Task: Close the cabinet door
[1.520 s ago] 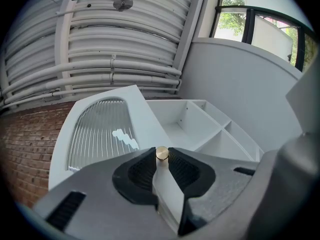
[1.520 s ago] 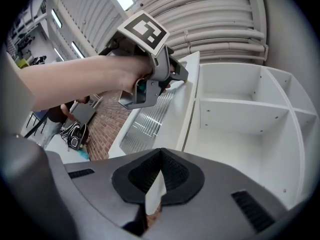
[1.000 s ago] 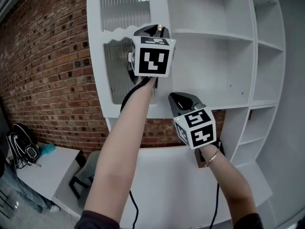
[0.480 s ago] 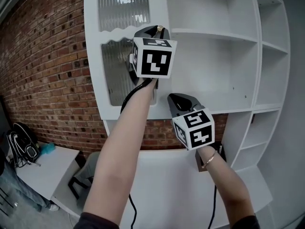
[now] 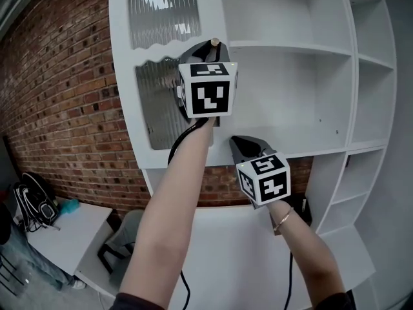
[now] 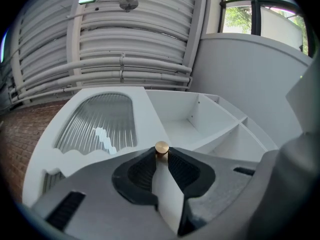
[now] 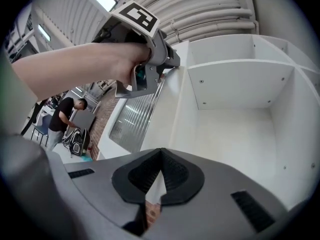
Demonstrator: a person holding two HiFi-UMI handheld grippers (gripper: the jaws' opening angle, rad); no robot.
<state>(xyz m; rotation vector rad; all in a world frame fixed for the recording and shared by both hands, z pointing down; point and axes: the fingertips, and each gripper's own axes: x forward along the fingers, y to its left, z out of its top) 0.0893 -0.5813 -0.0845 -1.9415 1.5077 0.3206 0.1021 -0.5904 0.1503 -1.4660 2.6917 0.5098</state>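
Observation:
The white cabinet door [image 5: 122, 76] with ribbed glass panels [image 5: 158, 15] stands swung out to the left of the open shelf unit [image 5: 290, 47]. My left gripper [image 5: 211, 46] is raised against the door's free edge. In the left gripper view its jaws [image 6: 161, 156] are shut on that white edge [image 6: 167, 194], just below the small brass knob [image 6: 161, 147]. My right gripper [image 5: 244, 141] hangs lower, in front of the shelf's bottom board. It is shut, with nothing between its pads [image 7: 161, 154]. The right gripper view shows the left gripper [image 7: 167, 64] on the door from the side.
A red brick wall [image 5: 58, 108] runs behind and left of the door. Below left are a white table [image 5: 58, 231], a black backpack [image 5: 35, 205] and a chair [image 5: 119, 237]. A person [image 7: 67, 111] bends over a bag far off. White shelf compartments [image 5: 371, 95] fill the right.
My right gripper has sunk a little below the shelf board. The left gripper has kept its hold on the door's edge, and the door's angle looks almost unchanged.

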